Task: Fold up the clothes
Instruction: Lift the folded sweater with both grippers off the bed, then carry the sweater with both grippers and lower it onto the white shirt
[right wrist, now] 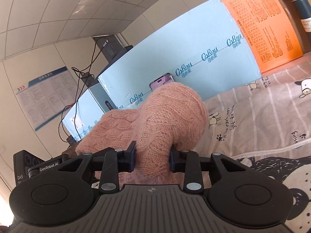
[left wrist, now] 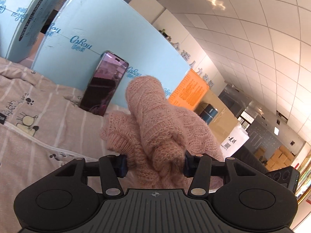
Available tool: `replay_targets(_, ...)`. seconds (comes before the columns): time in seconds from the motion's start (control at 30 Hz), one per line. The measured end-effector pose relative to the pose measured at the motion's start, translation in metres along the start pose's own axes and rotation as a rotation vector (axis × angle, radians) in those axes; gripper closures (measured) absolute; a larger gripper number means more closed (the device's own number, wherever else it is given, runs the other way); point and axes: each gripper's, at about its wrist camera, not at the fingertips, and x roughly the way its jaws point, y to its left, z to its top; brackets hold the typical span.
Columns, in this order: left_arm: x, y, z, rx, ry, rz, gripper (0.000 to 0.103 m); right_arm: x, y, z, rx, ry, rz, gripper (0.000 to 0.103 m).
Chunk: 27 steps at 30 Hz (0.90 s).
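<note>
A: Item 1, largest: striped bedsheet (left wrist: 44, 120) with cartoon prints, spread as the work surface.
B: Item 2?
A: Light-blue carton (right wrist: 184, 58), standing at the sheet's far edge. An orange carton (right wrist: 268, 29) touches its end; a dark-blue flask (right wrist: 300, 5) stands just beyond that.
B: The garment?
A: Item 3: pink knitted sweater (left wrist: 155, 120), bunched, raised in front of the blue carton.
B: Held how?
A: Left hand-held gripper (left wrist: 154, 165) pinches 1 thick fold; right hand-held gripper (right wrist: 151, 160) pinches another.
B: Smallest?
A: Item 4: phone (left wrist: 105, 83), leaning upright against the blue carton, behind the sweater.
</note>
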Motion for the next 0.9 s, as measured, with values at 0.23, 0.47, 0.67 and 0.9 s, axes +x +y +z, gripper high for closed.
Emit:
replay_targets(0.23, 0.061, -0.1, 0.019, 0.17, -0.029, -0.22, 0.054, -0.089, -0.008, 0.05, -0.059, -0.264, -0.18, 0.074)
replay_targets(0.47, 0.14, -0.179, 0.018, 0.197, -0.086, -0.415, 0.054, -0.15, -0.02, 0.1, -0.105, -0.635, -0.439, 0.074)
replay_targets(0.67, 0.208, -0.209, -0.009, 0.199, -0.071, -0.462, 0.054, -0.154, -0.058, 0.111, -0.092, -0.806, -0.624, 0.074)
replay_targets(0.9, 0.278, -0.212, -0.037, 0.182, -0.016, -0.454, 0.054, -0.12, -0.143, 0.107, -0.038, -0.943, -0.782, 0.074)
